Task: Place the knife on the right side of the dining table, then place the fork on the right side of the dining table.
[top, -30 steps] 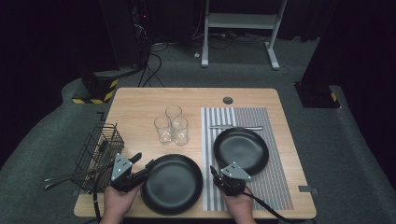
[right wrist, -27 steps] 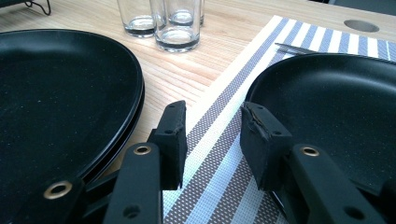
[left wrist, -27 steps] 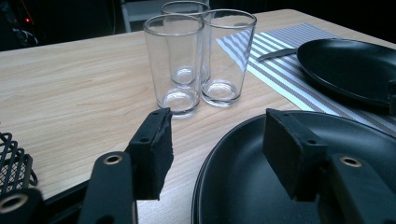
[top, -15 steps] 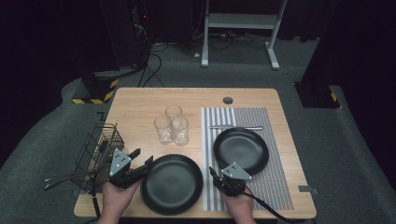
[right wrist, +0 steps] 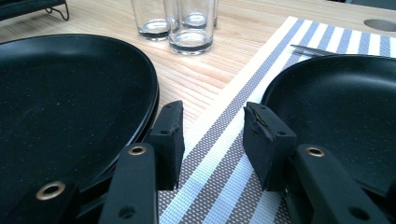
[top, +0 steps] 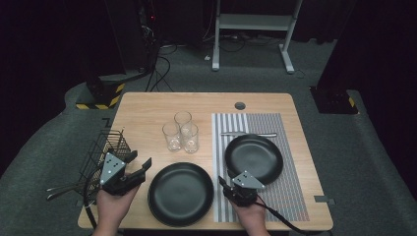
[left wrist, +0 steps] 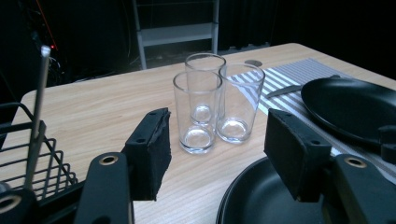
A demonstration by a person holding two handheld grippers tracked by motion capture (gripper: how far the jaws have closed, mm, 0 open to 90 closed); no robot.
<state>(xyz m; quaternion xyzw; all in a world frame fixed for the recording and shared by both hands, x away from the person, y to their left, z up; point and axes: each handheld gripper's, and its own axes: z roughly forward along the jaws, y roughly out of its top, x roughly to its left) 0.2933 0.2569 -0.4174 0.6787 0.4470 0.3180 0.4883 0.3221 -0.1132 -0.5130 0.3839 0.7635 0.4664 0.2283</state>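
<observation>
Two black plates lie on the wooden table: the near plate (top: 181,193) at front centre and the far plate (top: 253,158) on a striped placemat (top: 290,196). My left gripper (top: 137,161) hovers open just left of the near plate, with nothing between its jaws. In the left gripper view the left gripper (left wrist: 217,144) points at three empty glasses (left wrist: 198,112), with the near plate's rim (left wrist: 261,200) under the right-hand jaw. My right gripper (top: 228,178) rests low between the plates. The right gripper view has the right gripper (right wrist: 212,140) open over the placemat (right wrist: 219,154), empty, with the near plate (right wrist: 70,102) at one side and the far plate (right wrist: 341,107) at the other.
Three glasses (top: 181,132) stand close together behind the near plate. A black wire rack (top: 105,147) holding cutlery sits at the table's left edge. A knife (top: 248,133) lies on the placemat behind the far plate. A round cable hole (top: 240,105) is near the table's back edge.
My left gripper has lifted a little and drifted slightly left beside the near plate. The right gripper, plates and glasses have stayed put.
</observation>
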